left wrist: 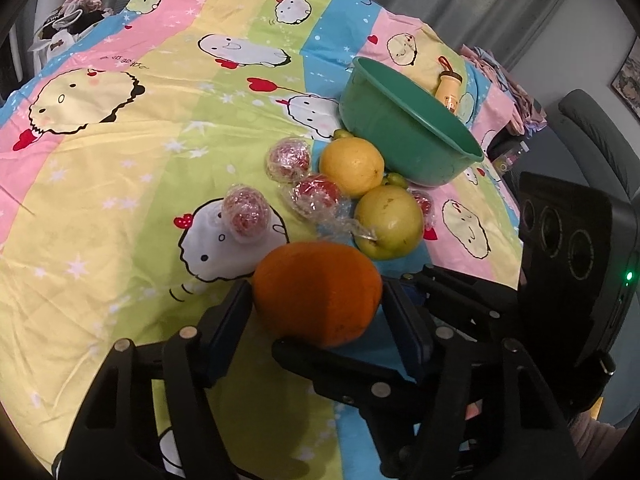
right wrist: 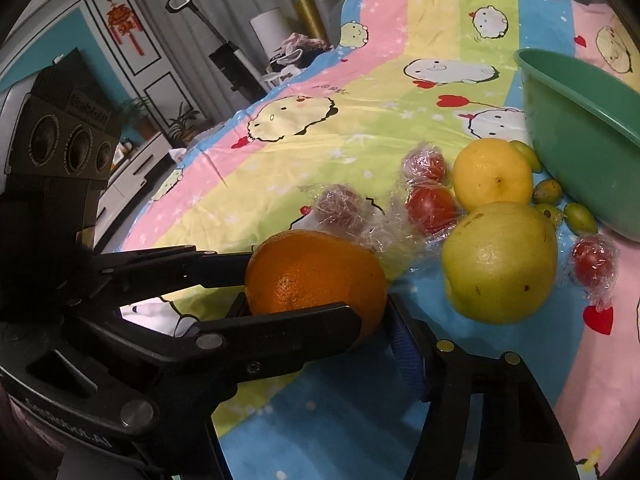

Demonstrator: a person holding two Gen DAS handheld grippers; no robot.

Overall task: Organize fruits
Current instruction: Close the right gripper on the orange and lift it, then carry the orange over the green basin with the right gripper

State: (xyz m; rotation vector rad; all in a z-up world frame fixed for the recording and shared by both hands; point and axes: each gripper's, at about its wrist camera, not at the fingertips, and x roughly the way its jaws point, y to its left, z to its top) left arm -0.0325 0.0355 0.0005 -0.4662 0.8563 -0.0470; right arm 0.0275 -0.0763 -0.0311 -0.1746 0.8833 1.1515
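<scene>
- the orange (left wrist: 316, 292) sits between the pads of both tools at once: the left gripper (left wrist: 318, 308) brackets it side to side, and the right gripper (right wrist: 316, 312) reaches in from the other side, one black finger (right wrist: 280, 332) crossing in front of the fruit.
- the left tool's jaws stand about as wide as the orange with both pads touching or nearly touching its skin; i judge it is holding the fruit, though the fisheye makes true contact hard to confirm.
- the right tool's far pad is hidden behind the orange, so i cannot tell whether it is clamped or merely around it.
- the orange hangs low over the cartoon-print bedsheet (left wrist: 120, 184), well short of the green plastic basin (left wrist: 404, 132), which is tipped against the fruit pile.
- risk: two tools on one round fruit may pull against each other and squirt it loose onto the soft sheet, where it would roll.
- risk: the path to the basin crosses a yellow citrus (left wrist: 352, 166), a pale green pomelo-like fruit (left wrist: 390, 222) and cling-wrapped red fruits (left wrist: 316, 194); a low carry could knock them.
- risk: the leaning basin could tip further if the orange is dropped on its rim.
</scene>
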